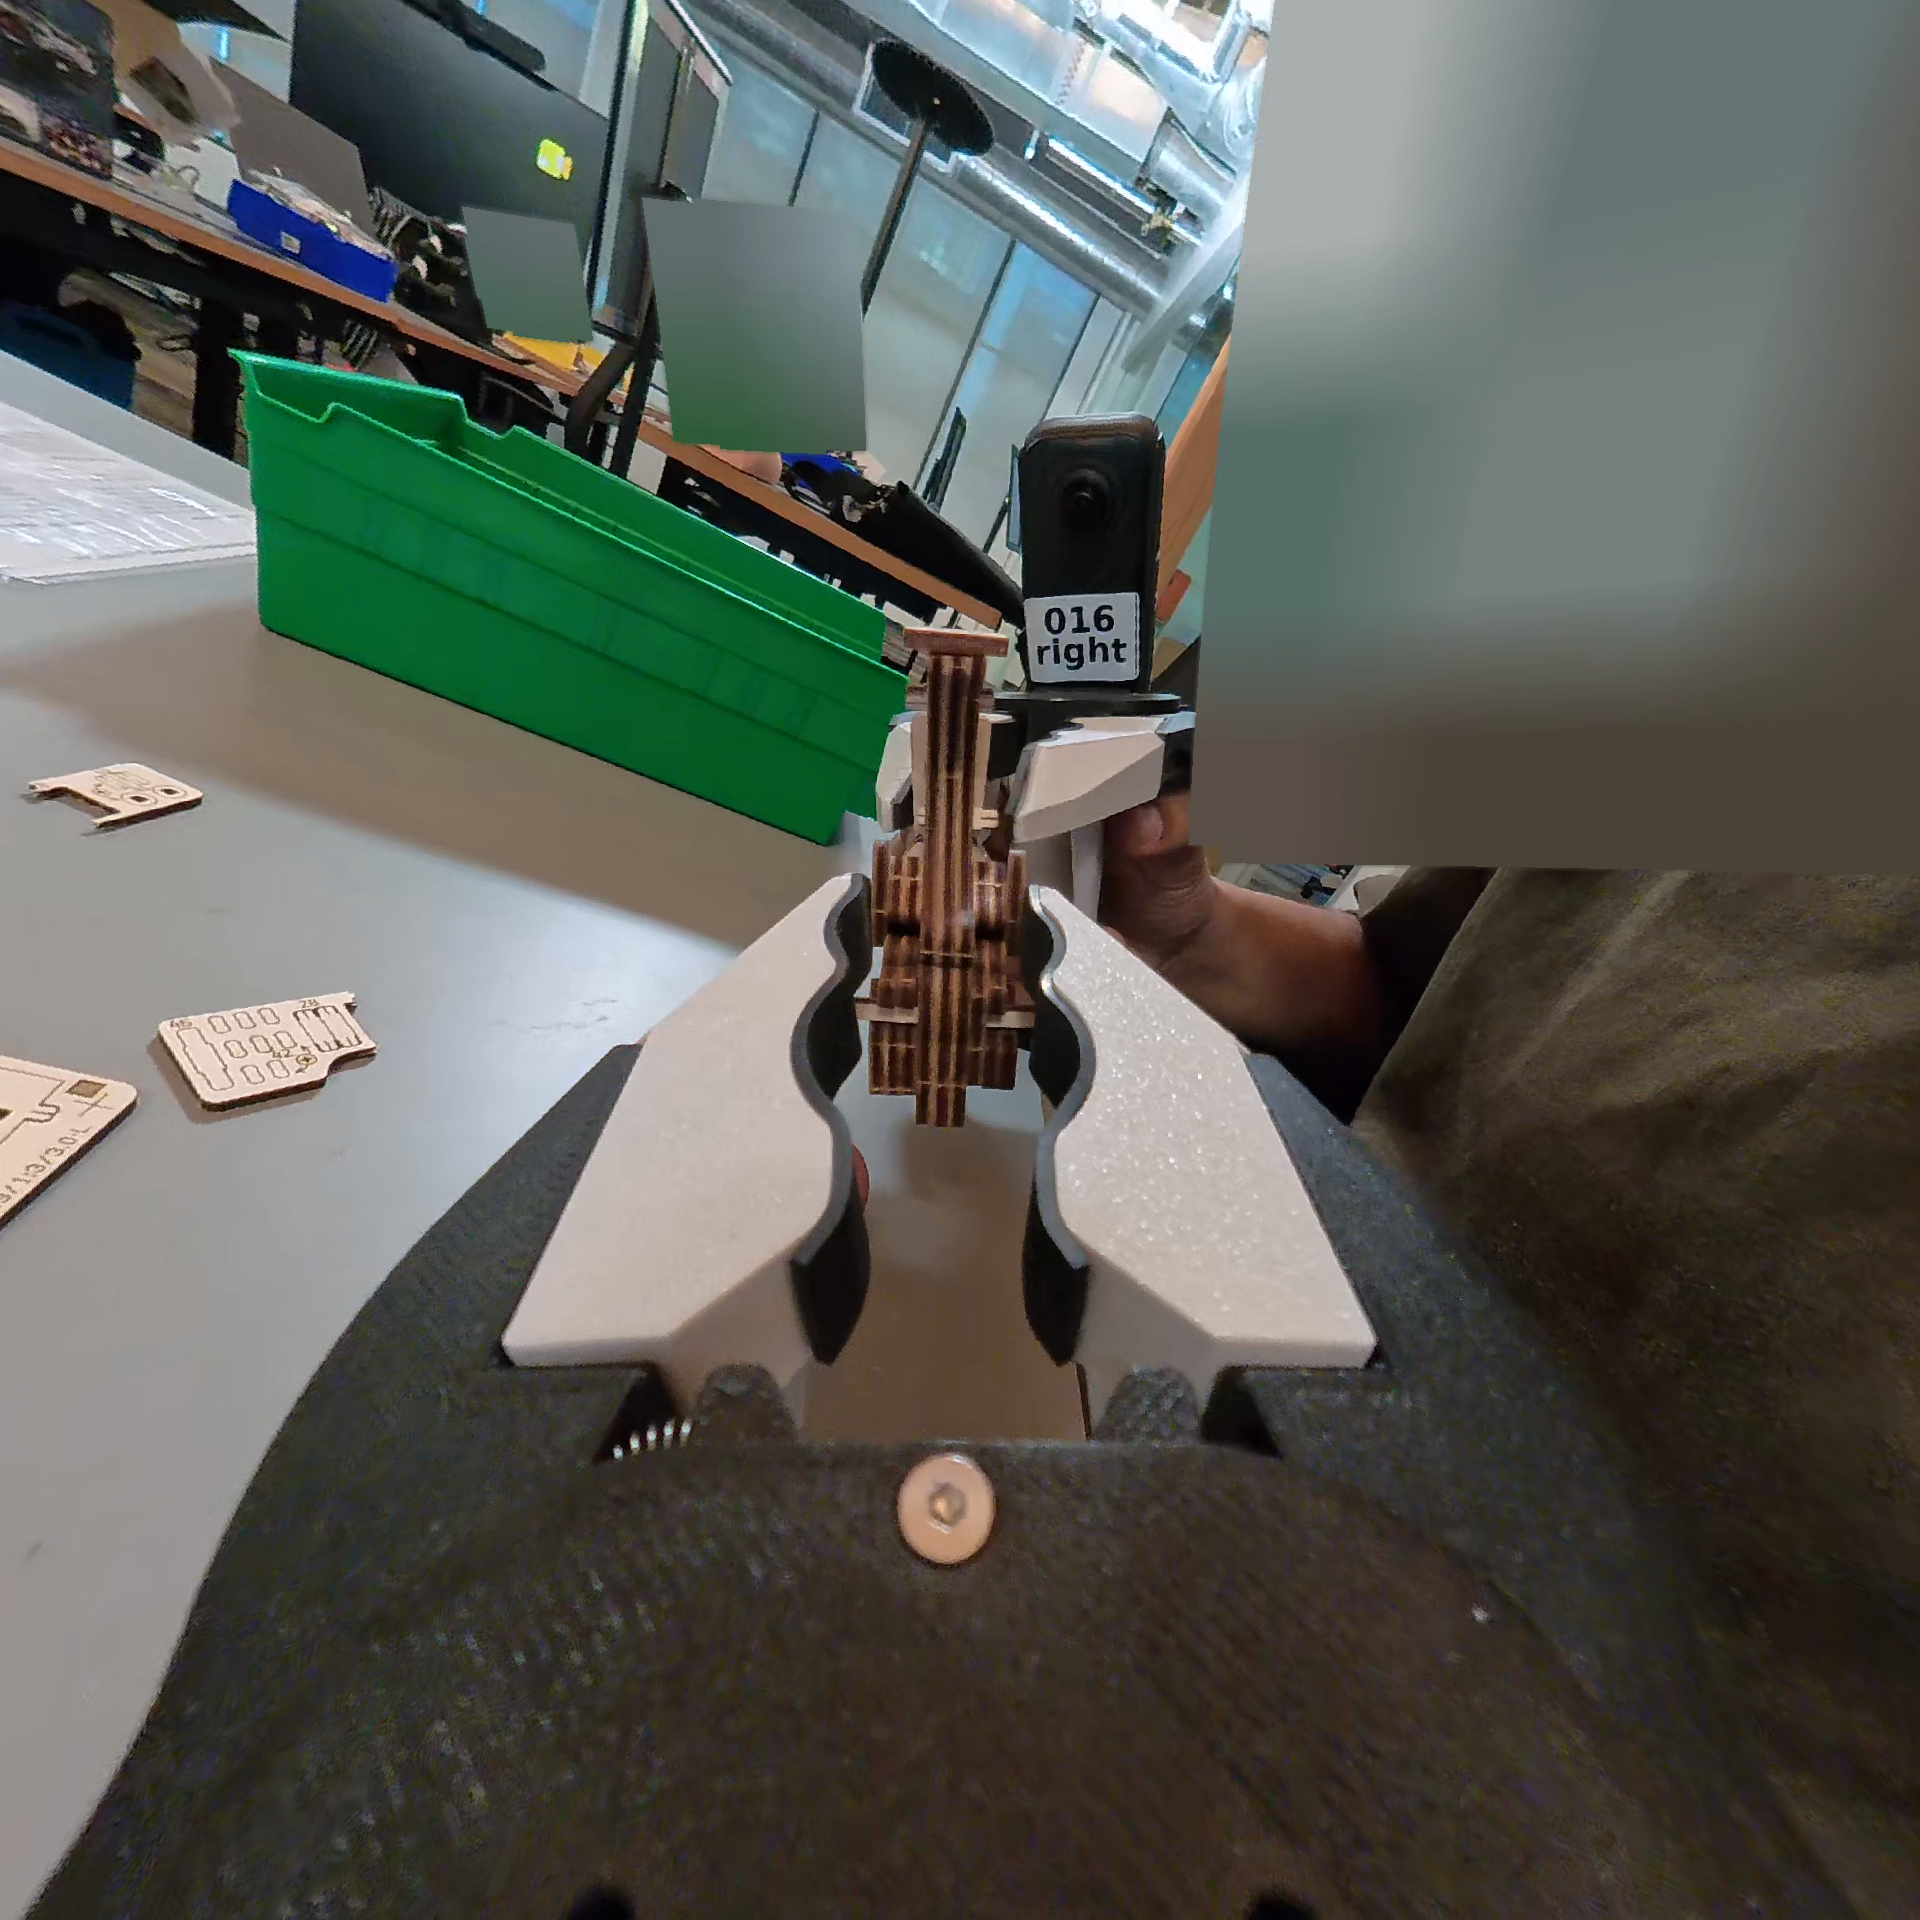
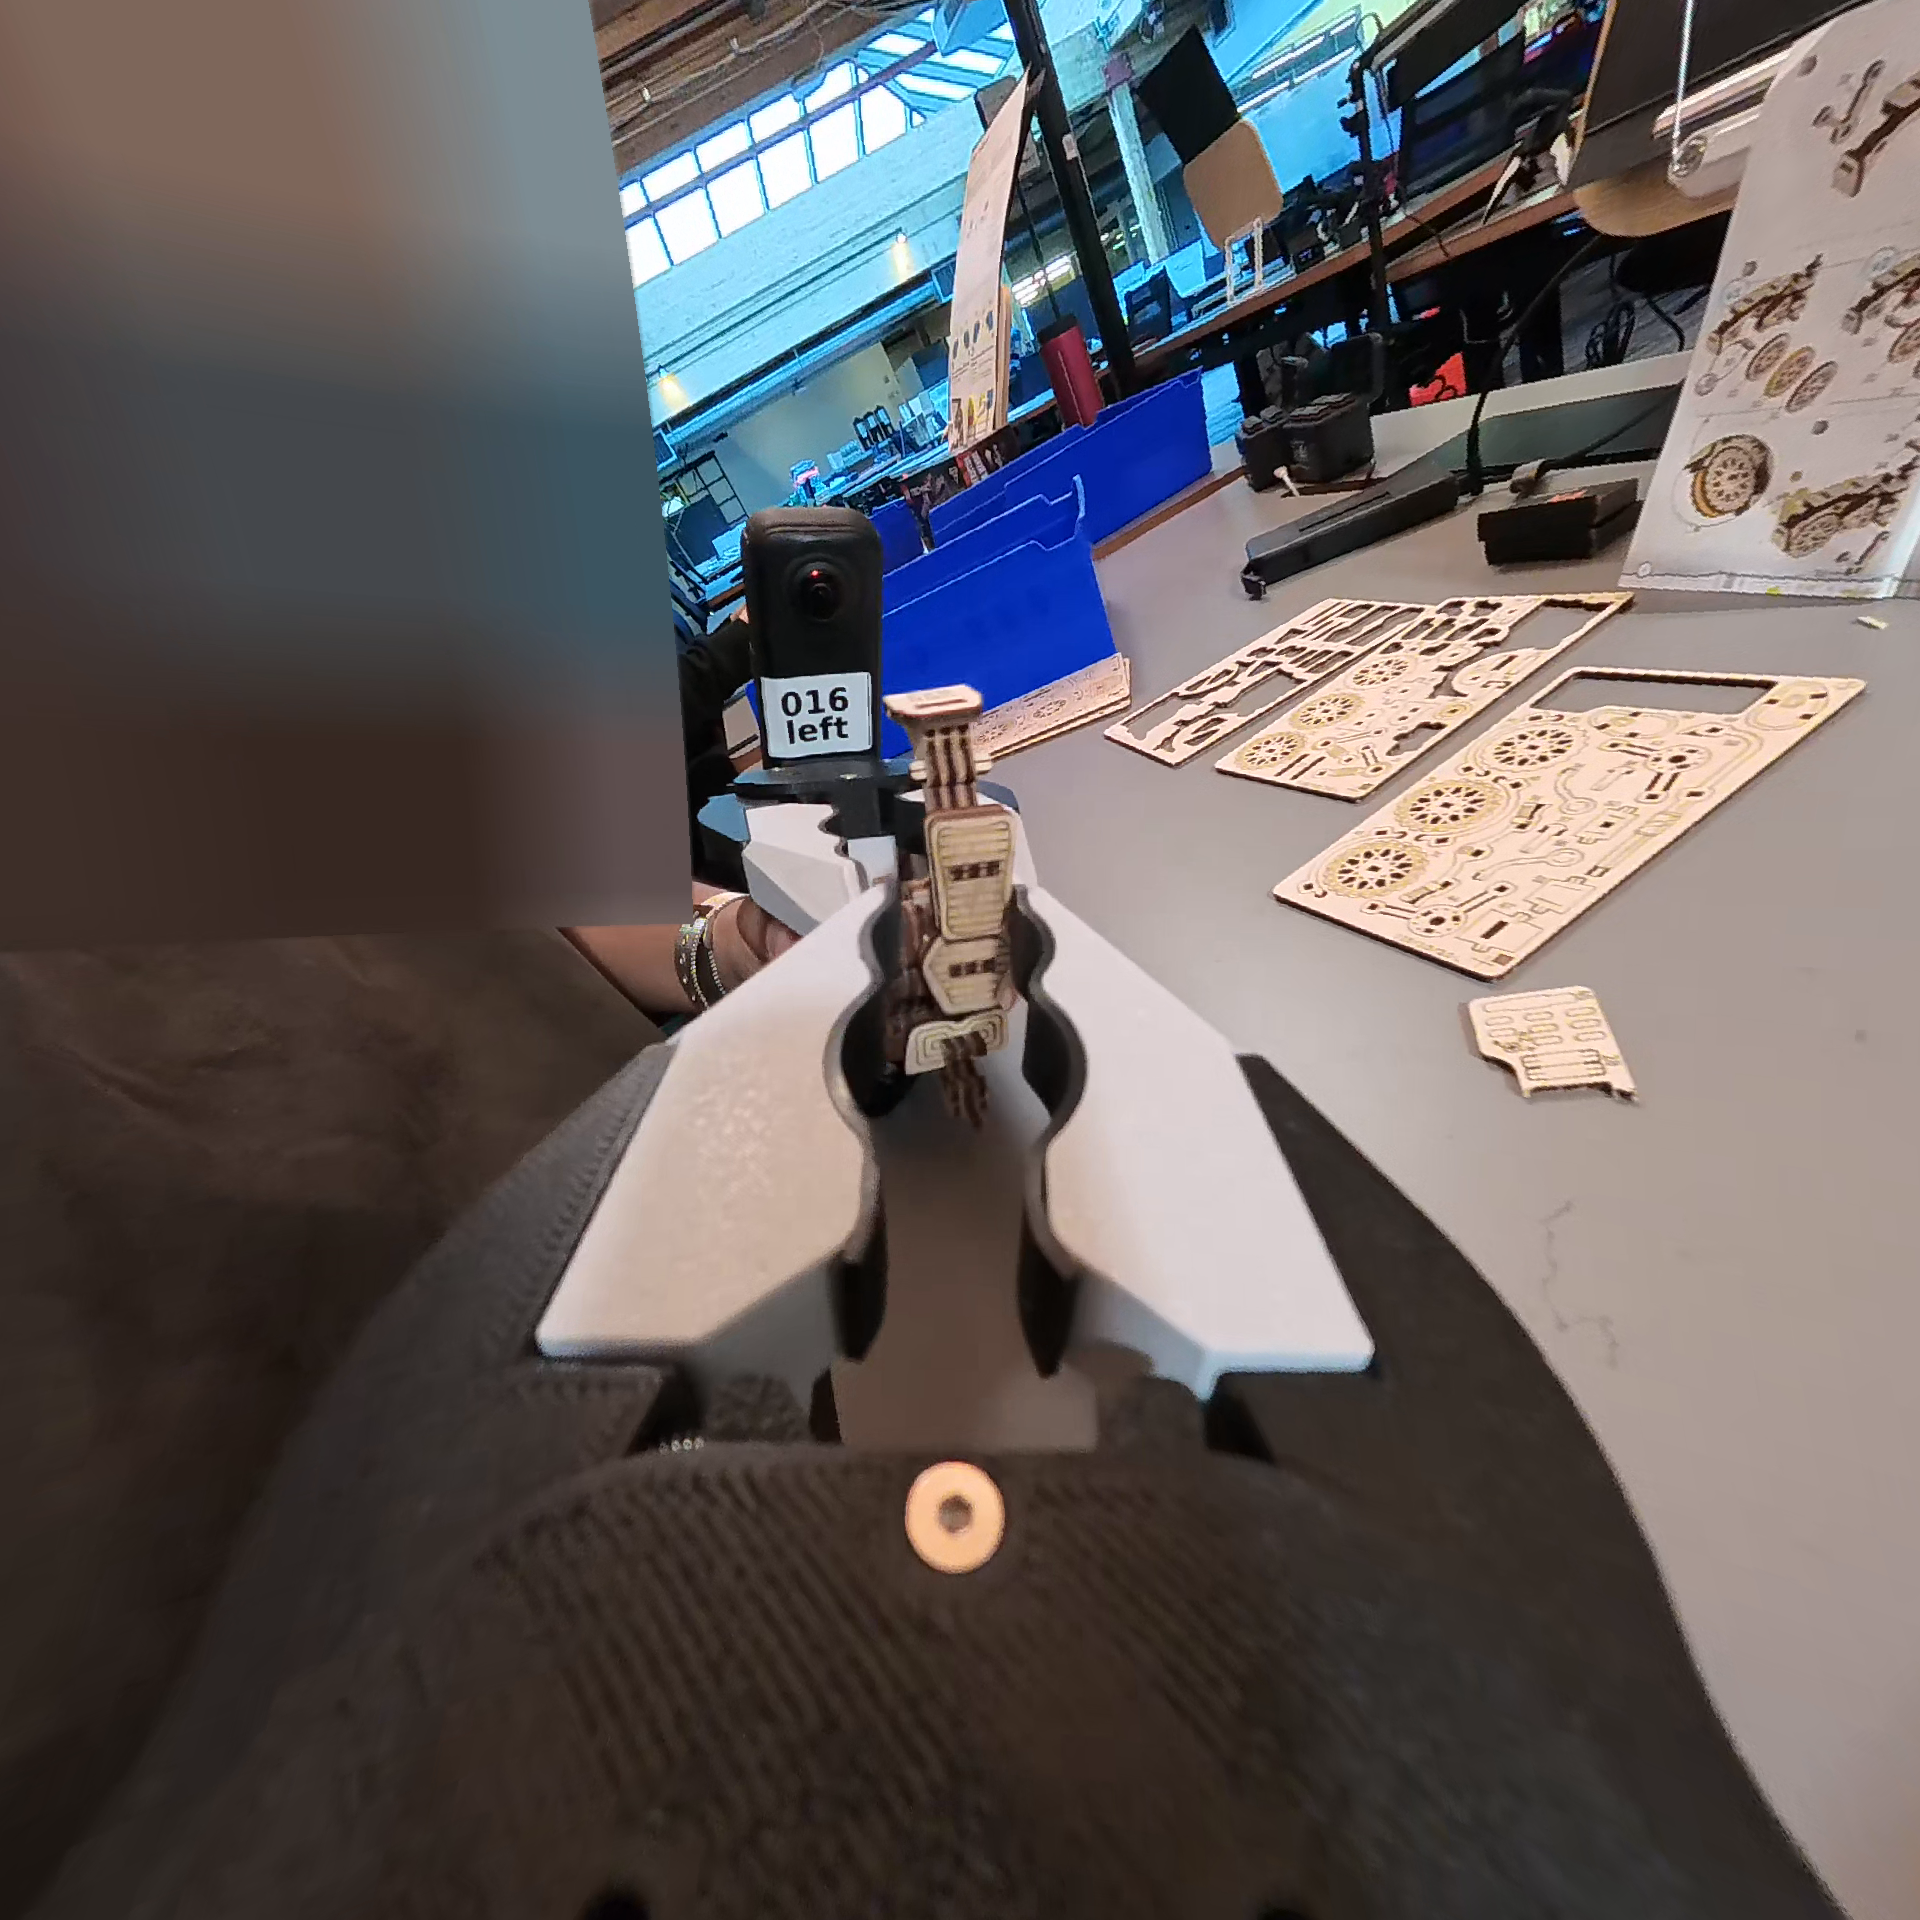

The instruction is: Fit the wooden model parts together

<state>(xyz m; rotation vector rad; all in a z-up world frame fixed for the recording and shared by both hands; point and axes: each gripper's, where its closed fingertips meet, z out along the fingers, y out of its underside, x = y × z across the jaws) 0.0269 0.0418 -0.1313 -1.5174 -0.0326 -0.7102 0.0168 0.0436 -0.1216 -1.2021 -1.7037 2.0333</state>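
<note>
Wooden model assembly [image 1: 943, 935], a stack of laser-cut plywood layers with dark burnt edges, stands upright in mid-air above the grey counter [image 1: 436, 935], caught between both tools at once. Left tool [image 1: 943, 977] pinches it from the near side, both wavy black pads pressed against the stack's flanks. Right tool [image 2: 951, 966] grips it from the opposite side, fingers clamped on the same piece, whose pale engraved face [image 2: 971, 914] turns toward the right wrist camera. A flat cap [image 1: 954, 642] tops the narrow neck, rising above both sets of fingers. The two tools face each other nose to nose, each with a black camera mounted on top, each held by a person's hand [image 1: 1164, 883].

Over on the counter, left side: a green plastic bin [image 1: 540, 582] and small loose plywood offcuts [image 1: 265, 1047]. Right side: several punched plywood part sheets [image 2: 1558, 821] lying flat, one small offcut [image 2: 1553, 1042] nearer, blue bins [image 2: 997, 613] behind, and an instruction sheet [image 2: 1808, 343] propped upright at the far edge.
</note>
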